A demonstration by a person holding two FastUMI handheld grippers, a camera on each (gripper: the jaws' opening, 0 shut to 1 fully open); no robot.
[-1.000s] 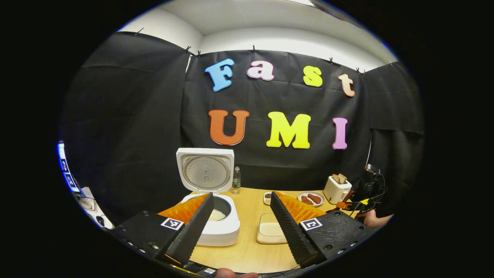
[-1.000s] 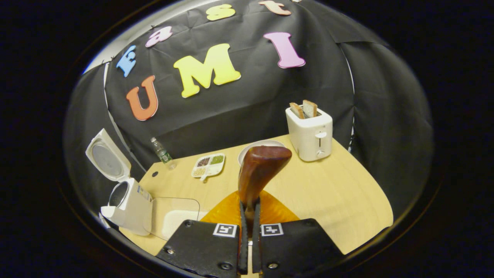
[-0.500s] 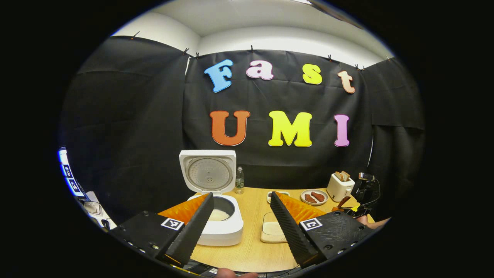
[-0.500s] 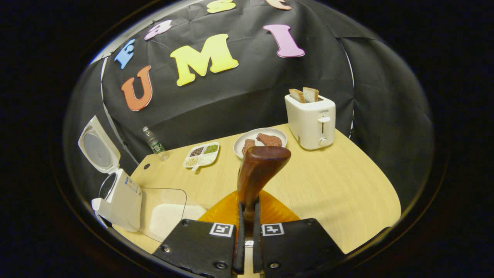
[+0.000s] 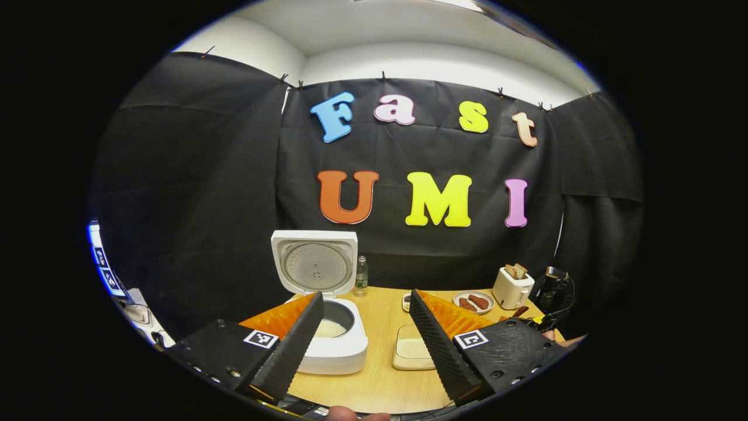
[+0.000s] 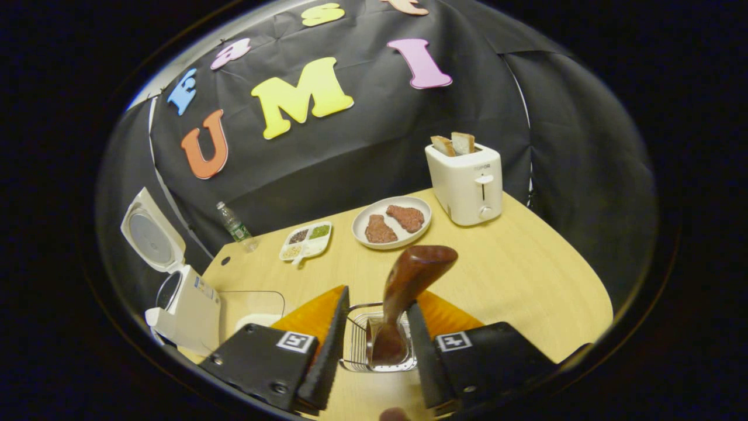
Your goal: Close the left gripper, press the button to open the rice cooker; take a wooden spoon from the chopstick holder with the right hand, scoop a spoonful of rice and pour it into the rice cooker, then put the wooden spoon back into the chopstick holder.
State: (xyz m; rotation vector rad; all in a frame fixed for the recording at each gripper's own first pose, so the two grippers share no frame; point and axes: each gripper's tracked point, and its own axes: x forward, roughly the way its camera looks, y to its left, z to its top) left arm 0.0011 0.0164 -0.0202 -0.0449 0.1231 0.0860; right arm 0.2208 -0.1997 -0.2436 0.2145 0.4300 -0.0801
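Right gripper view is showing the right gripper [image 6: 374, 356] with its jaws standing well apart, gripping nothing, and the wooden spoon [image 6: 403, 304] standing free between them. The spoon's lower end is sitting down inside the wire chopstick holder [image 6: 356, 342] on the table [image 6: 526, 280], and its broad rounded end is rising above the rim. Its long axis is running close to upright, leaning up and to the right of that view, toward the toaster [image 6: 466, 181]. By the look of it the last step is all but done.

I judge the spoon to be light, stiff and smooth, polished enough to slide a little in a grip, yet not fragile. Anyone taking hold again would do best at the narrow neck just above the holder's rim, where the shaft is slim enough for both fingers to close on it squarely; the wide end would be offering a poorer seat.

Left gripper view is showing the left gripper [image 5: 365, 333] hovering with its jaws wide, holding nothing, well back from the rice cooker [image 5: 333, 342], whose lid is standing open with white rice in the pot. A flat container of rice [image 5: 412, 354] is lying just beside the cooker
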